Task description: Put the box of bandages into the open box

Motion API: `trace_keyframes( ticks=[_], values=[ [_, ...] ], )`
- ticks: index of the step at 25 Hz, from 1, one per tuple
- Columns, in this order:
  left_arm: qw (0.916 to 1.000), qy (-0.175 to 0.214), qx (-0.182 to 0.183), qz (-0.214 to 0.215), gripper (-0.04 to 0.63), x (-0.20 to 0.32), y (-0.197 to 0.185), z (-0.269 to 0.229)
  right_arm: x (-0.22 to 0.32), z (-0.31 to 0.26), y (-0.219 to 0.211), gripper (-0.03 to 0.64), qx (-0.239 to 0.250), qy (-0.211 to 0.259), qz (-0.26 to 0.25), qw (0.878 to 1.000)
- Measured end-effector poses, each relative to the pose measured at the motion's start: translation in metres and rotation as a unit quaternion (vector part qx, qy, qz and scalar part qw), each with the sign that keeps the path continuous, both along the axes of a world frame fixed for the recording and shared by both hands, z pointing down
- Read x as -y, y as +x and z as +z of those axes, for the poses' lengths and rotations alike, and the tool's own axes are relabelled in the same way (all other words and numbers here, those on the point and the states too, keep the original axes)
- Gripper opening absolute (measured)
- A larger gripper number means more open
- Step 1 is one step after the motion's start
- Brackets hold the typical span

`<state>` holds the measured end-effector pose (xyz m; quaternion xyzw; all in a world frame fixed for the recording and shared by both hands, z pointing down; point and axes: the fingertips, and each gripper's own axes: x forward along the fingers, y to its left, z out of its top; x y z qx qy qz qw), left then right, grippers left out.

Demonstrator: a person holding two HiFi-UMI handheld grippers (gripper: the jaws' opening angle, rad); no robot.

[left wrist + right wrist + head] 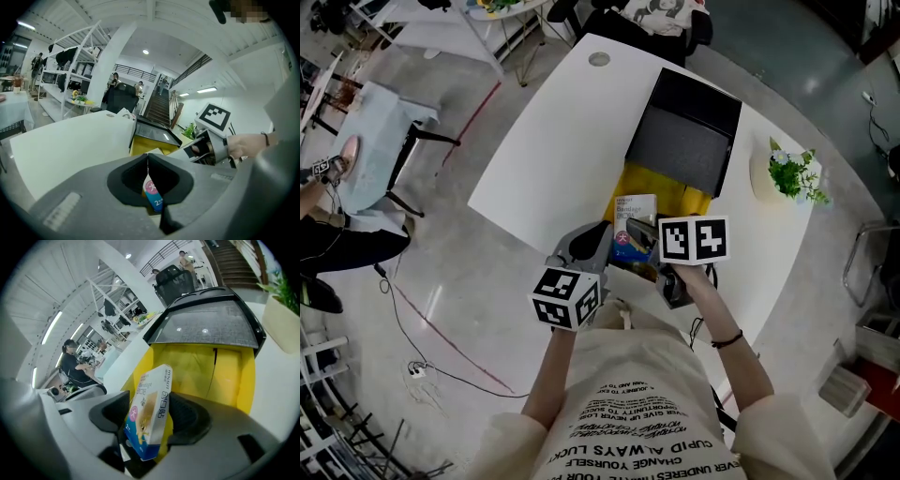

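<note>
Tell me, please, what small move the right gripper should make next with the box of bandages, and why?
Probably draw the right gripper slowly back and clear. Its jaws stand wide apart, so the box of bandages only leans loose between them, over the yellow inside of the open box. Whether it rests on the bottom I cannot tell.

Head view looks down; both gripper views closely face open box [206,366].

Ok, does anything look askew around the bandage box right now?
Yes: the box of bandages stands tilted, not flat, between the right gripper's open jaws, in front of the yellow open box. Nothing looks spilled or damaged.
</note>
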<state>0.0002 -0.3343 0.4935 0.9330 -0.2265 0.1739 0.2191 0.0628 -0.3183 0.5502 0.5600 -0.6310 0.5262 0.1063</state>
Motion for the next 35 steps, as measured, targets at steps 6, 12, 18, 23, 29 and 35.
trace_keyframes(
  ticks=[6,12,18,23,29,35],
  values=[
    [1.0000,0.002,0.004,0.009,0.023,0.002,0.003,0.001,0.004,0.002,0.006,0.247,-0.079,0.008,0.005,0.997],
    [0.9998,-0.002,0.005,0.019,0.023,0.001,0.005,0.002,0.004,0.004,0.010,0.247,-0.095,0.005,0.014,0.995],
    [0.9994,-0.003,0.005,0.035,0.023,0.000,0.004,0.001,0.003,-0.001,0.011,0.247,-0.116,0.018,0.029,0.993],
    [0.9988,0.001,0.002,0.049,0.023,0.000,0.005,-0.002,0.000,-0.010,0.013,0.227,-0.127,0.042,0.043,0.990],
    [0.9979,0.023,-0.008,0.060,0.023,0.003,0.004,-0.012,-0.009,-0.027,0.021,0.057,-0.147,0.088,0.053,0.984],
    [0.9961,0.052,-0.021,0.067,0.023,-0.003,0.000,-0.022,-0.012,-0.055,0.024,0.012,-0.172,0.164,0.034,0.971]
  ],
)
